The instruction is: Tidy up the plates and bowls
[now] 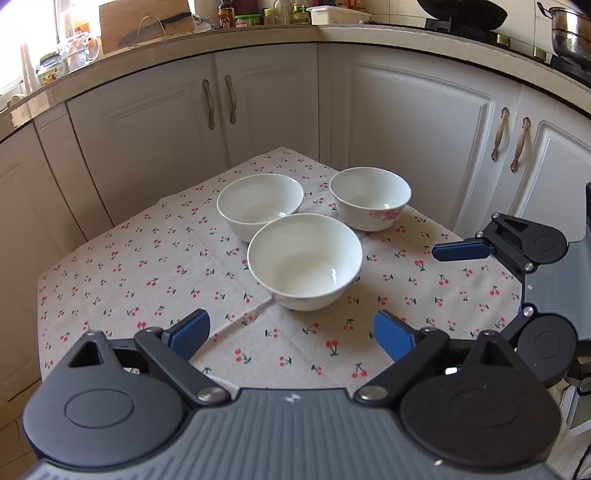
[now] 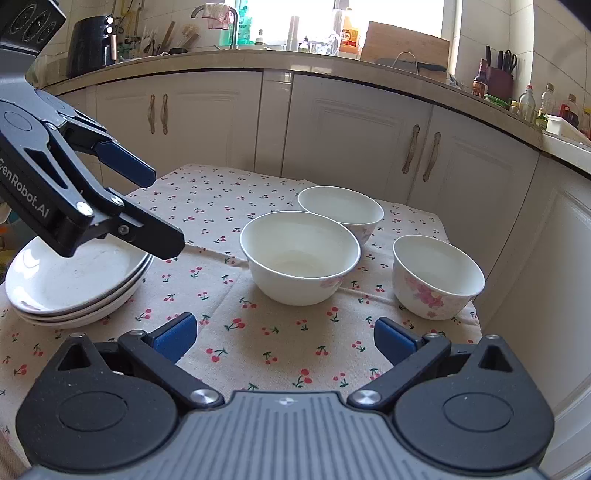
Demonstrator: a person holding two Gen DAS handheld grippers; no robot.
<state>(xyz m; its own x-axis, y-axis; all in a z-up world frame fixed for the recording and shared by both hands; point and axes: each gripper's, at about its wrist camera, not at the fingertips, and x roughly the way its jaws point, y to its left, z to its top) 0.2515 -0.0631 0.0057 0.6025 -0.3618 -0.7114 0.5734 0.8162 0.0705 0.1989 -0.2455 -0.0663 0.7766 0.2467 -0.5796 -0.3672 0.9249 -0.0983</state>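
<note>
Three white bowls stand on a cherry-print cloth [image 1: 122,273]. In the left wrist view the nearest bowl [image 1: 304,262] is just ahead of my open, empty left gripper [image 1: 291,332], with one bowl [image 1: 260,206] behind left and a pink-flowered bowl [image 1: 370,198] behind right. In the right wrist view the middle bowl [image 2: 300,256] is ahead of my open, empty right gripper [image 2: 284,338], the flowered bowl [image 2: 437,277] to its right, the third bowl [image 2: 340,210] behind. A stack of white plates [image 2: 74,284] lies at the left, under the left gripper [image 2: 162,210].
The small table stands in a kitchen corner, with white cabinet doors [image 1: 417,140] close behind it. Its right edge [image 2: 476,306] is near the flowered bowl. Counters above hold bottles, a cutting board [image 2: 404,40] and pots [image 1: 569,33].
</note>
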